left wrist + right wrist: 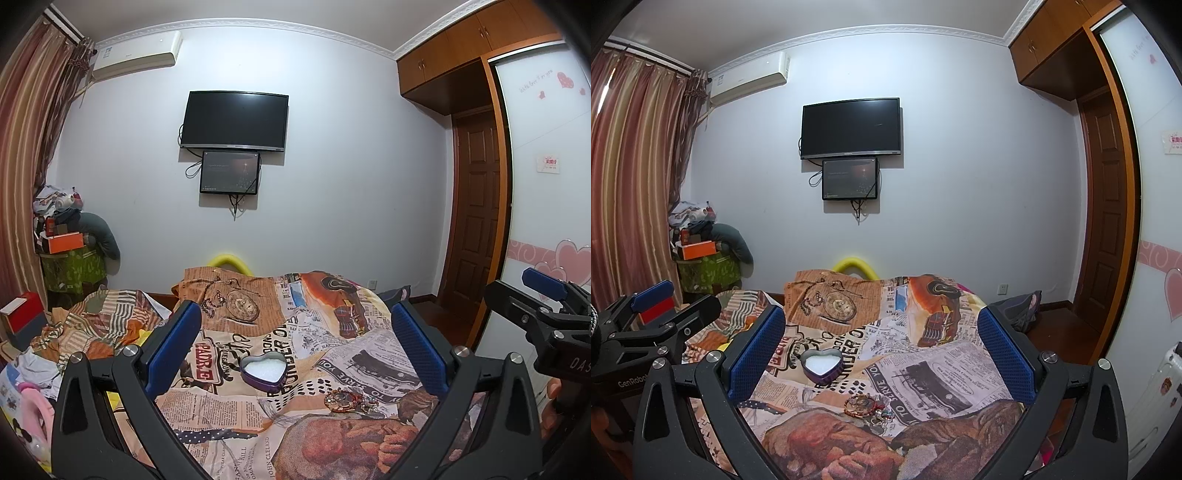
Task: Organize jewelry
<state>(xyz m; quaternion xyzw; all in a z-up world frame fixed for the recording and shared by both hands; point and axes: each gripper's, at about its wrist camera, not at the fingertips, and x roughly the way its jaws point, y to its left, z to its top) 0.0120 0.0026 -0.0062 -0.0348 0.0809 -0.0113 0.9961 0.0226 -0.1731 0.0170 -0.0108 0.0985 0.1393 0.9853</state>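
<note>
Left tool [295, 343] and right tool [882, 347] both hover wide open and empty above the bed [332, 332], touching nothing. A heart-shaped tin [263, 371], lid off, sits at centre frame on the printed bedspread. The jewelry [349, 400] lies in a small heap just below it, lower centre. To pick well, probably lower one tool over a single piece and pinch gently.

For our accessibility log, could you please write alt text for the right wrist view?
An open purple heart-shaped tin with white lining sits on a newspaper-print bedspread, a small pile of beaded jewelry nearer the camera, framed by the right gripper with blue-padded fingers spread wide.
</note>
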